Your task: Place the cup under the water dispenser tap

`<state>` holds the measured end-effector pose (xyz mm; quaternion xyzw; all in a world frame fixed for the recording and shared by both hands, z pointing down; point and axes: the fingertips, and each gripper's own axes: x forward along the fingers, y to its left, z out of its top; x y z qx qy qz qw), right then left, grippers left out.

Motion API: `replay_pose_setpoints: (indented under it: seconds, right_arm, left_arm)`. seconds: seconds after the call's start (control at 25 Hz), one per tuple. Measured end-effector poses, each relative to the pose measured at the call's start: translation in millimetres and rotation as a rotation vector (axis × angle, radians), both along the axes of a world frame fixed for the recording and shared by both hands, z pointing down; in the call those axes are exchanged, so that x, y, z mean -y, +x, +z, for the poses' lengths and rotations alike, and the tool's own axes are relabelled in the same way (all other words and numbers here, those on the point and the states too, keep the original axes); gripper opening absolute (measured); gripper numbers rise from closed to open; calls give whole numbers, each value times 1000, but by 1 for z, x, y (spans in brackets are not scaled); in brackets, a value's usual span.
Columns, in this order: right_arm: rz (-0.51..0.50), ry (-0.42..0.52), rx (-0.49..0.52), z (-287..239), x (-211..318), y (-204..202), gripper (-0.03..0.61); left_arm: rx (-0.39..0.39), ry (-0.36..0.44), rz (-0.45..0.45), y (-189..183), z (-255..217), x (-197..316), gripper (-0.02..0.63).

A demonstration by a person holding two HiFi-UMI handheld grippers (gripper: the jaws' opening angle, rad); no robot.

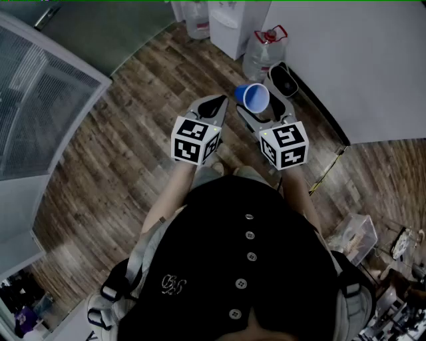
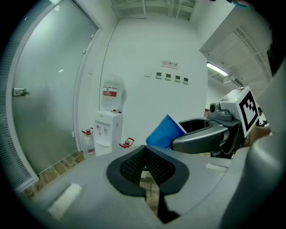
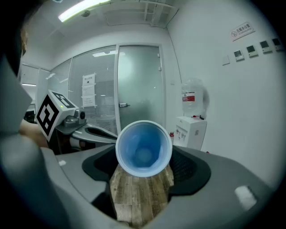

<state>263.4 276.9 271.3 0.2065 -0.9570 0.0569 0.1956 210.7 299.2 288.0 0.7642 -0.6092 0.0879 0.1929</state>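
Cup point(image 1: 253, 98): upper centre of the head view, between the jaws of the right gripper point(image 1: 265, 94); centre of the right gripper view, mouth toward the camera.
Left gripper point(image 1: 210, 106): just left of the cup in the head view, side by side with the right gripper, nothing between its jaws.
Water dispenser point(image 1: 228, 20): top centre of the head view, beyond both grippers, against the wall point(image 1: 346, 60).
Right-hand bottle point(image 1: 265, 52): on the floor point(image 1: 133, 153), just lower right of the dispenser, between it and the cup.
Left-hand bottle point(image 1: 198, 16): at the top edge, left of the dispenser.
Glass partition point(image 1: 46, 100): upper left of the head view.
Person point(image 1: 246, 266): bottom centre, behind both grippers.
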Motion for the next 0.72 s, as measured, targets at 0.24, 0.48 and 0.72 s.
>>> replay_pose_setpoints:
  seconds: [0.24,0.48,0.72]
  right_arm:
    - [-14,3,-14,2,-4,-5,354]
    - [4,3,-28,4,-3,-1,354]
    - [19,24,-3,-5,-5,-11,354]
  left_arm:
    - [37,-4,14,4,5,-5,0]
    - [43,-2,25,6,4,-6,0]
    - [42,34,33,-3,-6,-3,0]
